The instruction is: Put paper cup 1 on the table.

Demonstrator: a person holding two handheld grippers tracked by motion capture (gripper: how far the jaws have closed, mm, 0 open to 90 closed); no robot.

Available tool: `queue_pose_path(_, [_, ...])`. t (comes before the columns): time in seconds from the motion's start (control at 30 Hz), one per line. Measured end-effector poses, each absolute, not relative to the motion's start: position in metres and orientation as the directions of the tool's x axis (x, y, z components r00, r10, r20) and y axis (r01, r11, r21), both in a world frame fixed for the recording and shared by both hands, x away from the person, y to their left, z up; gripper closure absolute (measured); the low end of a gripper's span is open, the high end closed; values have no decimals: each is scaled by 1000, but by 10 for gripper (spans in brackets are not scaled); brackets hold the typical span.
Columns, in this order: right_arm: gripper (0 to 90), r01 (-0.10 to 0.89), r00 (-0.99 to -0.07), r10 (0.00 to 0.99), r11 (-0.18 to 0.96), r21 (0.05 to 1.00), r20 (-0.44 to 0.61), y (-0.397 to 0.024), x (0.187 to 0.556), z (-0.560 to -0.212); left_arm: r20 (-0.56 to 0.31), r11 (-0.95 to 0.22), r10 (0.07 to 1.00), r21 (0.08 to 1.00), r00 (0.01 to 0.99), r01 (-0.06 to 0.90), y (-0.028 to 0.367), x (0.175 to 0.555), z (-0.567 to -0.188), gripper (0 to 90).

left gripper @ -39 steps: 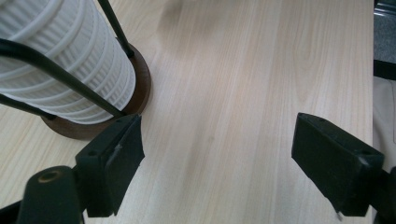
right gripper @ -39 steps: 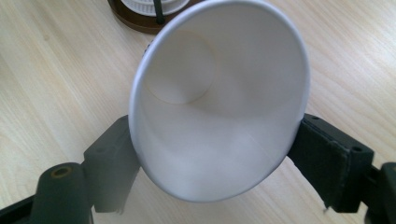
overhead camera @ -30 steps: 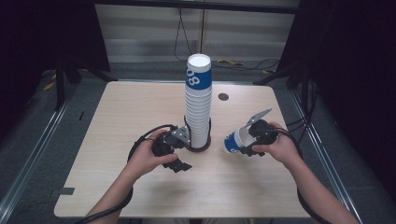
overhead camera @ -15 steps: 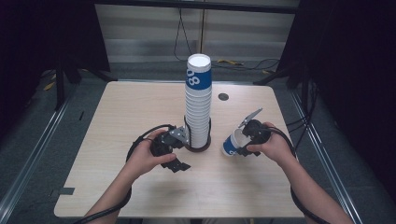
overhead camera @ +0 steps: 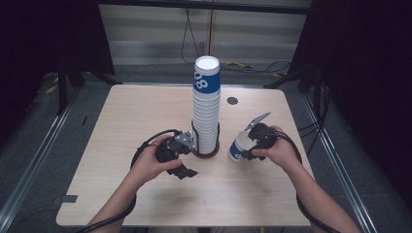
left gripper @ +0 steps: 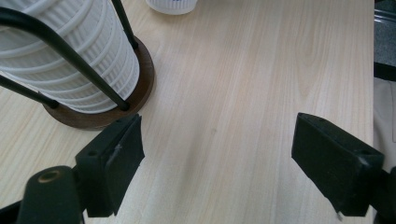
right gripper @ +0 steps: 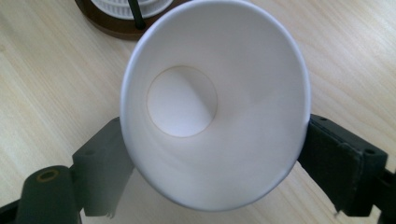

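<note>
The right gripper [right gripper: 210, 179] fingers, just opening, flank the upright paper cup [right gripper: 215, 102]; left gripper [left gripper: 217, 168] gapes empty by the cup stack [overhead camera: 206, 109].

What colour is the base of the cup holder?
Dark brown wood base, clearest in the left gripper view.

A white figure "8" is printed on the blue band of the top cup [overhead camera: 206, 77] of the cup stack [overhead camera: 205, 116]; a further white mark is cut off at the band's left edge. White print on the single cup [overhead camera: 237, 148] cannot be read.
</note>
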State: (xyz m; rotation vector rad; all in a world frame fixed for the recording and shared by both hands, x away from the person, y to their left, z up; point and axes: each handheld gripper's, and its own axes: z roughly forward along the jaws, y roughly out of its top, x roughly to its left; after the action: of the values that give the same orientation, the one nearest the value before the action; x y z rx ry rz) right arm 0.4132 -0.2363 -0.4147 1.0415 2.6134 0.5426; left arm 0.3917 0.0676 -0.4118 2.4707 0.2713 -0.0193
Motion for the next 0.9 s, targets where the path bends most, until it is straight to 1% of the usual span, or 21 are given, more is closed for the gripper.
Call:
queue_pose_path(0.3, [131, 586, -701, 705, 655, 477, -107, -233, 411, -418, -75, -767, 198, 609, 977, 202, 69, 392, -407, 167])
queue_pose_path(0.6, [131, 581, -706, 702, 649, 490, -92, -233, 410, -418, -74, -766, 190, 612, 979, 195, 69, 393, -404, 167])
queue_pose_path(0.9, [131, 583, -710, 700, 646, 493, -77, -239, 404, -413, -102, -752, 228, 613, 968, 242, 74, 396, -399, 167])
